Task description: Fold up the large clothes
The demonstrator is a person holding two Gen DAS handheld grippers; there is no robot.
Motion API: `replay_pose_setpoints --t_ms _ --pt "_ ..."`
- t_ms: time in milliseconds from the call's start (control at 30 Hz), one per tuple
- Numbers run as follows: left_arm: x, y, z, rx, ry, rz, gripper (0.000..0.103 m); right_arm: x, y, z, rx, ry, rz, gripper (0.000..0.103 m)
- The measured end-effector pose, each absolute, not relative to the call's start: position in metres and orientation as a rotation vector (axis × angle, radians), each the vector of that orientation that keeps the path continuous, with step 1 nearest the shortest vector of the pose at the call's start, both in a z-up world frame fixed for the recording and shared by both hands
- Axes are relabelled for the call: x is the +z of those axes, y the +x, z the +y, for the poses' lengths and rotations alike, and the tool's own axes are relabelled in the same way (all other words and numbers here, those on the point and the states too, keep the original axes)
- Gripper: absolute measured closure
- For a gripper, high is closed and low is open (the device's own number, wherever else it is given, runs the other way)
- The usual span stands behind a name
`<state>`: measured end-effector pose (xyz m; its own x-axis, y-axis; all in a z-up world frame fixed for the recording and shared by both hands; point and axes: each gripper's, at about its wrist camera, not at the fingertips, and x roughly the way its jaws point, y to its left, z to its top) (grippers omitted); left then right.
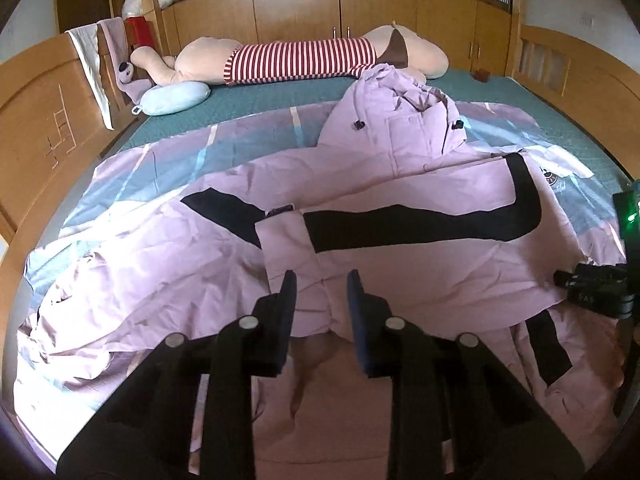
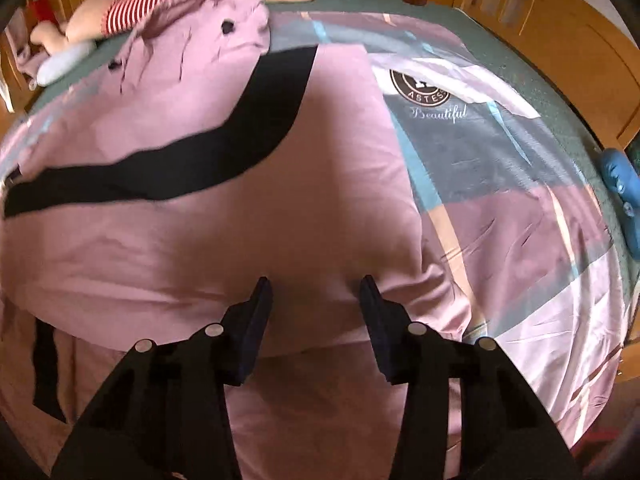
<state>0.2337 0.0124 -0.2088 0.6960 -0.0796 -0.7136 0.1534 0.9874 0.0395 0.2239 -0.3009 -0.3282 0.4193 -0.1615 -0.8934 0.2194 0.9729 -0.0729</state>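
Observation:
A large pink hooded jacket (image 1: 360,184) with black stripes lies spread on the bed, hood toward the far side, one sleeve folded across its body. It also fills the right wrist view (image 2: 200,216). My left gripper (image 1: 322,280) is open, its fingers on either side of a raised fold at the jacket's near part. My right gripper (image 2: 316,286) is open over the jacket's near right edge, fabric bulging between the fingers. The right gripper also shows at the right edge of the left wrist view (image 1: 592,280).
A patterned pink and blue sheet (image 2: 500,184) covers the green mattress (image 1: 248,100). A striped plush toy (image 1: 300,58) and a blue pillow (image 1: 176,96) lie at the far side. Wooden bed frame (image 1: 36,120) and cabinets surround. A blue object (image 2: 622,196) lies at the right.

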Motion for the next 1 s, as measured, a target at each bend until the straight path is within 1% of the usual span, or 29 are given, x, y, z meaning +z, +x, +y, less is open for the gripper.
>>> replay_pose_setpoints --t_ms 133,200,267,300,333,433,467,500,567,600,633,667,700,733,800,867,1000 --pt "-0.21 0.234 0.011 -0.129 0.104 0.799 0.077 -0.333 0.225 -0.291 -0.251 -0.01 1.133 0.055" --pt "-0.211 0.234 0.01 -0.13 0.105 0.802 0.077 -0.326 0.222 -0.291 -0.261 -0.006 1.1 0.051" --pt "-0.211 0.234 0.008 -0.131 0.108 0.804 0.077 -0.318 0.218 -0.29 -0.264 -0.003 1.038 0.04" --pt "-0.211 0.234 0.007 -0.131 0.11 0.804 0.077 -0.314 0.217 -0.289 -0.258 -0.006 1.01 0.027" --pt "-0.211 0.233 0.006 -0.131 0.113 0.804 0.077 -0.31 0.216 -0.288 -0.252 -0.011 0.984 0.017" --pt "-0.212 0.233 0.004 -0.125 0.12 0.805 0.077 -0.303 0.214 -0.286 -0.222 -0.002 0.948 0.016" --pt "-0.213 0.233 0.004 -0.125 0.122 0.807 0.075 -0.305 0.216 -0.285 -0.221 -0.009 0.959 0.016" --pt "-0.214 0.234 0.003 -0.127 0.124 0.815 0.073 -0.31 0.219 -0.284 -0.222 -0.024 0.986 0.016" --pt "-0.214 0.235 0.005 -0.133 0.122 0.824 0.073 -0.332 0.228 -0.28 -0.223 -0.064 1.101 0.013" --pt "-0.209 0.237 0.012 -0.133 0.105 0.823 0.068 -0.34 0.23 -0.28 -0.224 -0.074 1.117 0.01" --pt "-0.204 0.24 0.024 -0.125 0.073 0.82 0.061 -0.341 0.23 -0.28 -0.24 -0.087 1.103 0.004" --pt "-0.199 0.244 0.037 -0.104 0.038 0.817 0.032 -0.341 0.23 -0.281 -0.248 -0.09 1.102 0.003" --pt "-0.192 0.251 0.067 -0.034 -0.036 0.817 0.007 -0.341 0.231 -0.283 -0.243 -0.077 1.106 0.003" --pt "-0.188 0.256 0.098 0.045 -0.109 0.812 0.004 -0.34 0.231 -0.286 -0.237 -0.061 1.109 0.003" --pt "-0.189 0.263 0.16 0.192 -0.234 0.831 0.004 -0.341 0.232 -0.288 -0.234 -0.051 1.11 0.002" --pt "-0.204 0.262 0.235 0.351 -0.391 0.889 0.004 -0.341 0.232 -0.288 -0.233 -0.056 1.107 0.002" --pt "-0.237 0.241 0.331 0.647 -0.553 0.921 0.004 -0.344 0.233 -0.287 -0.239 -0.063 1.105 0.001"
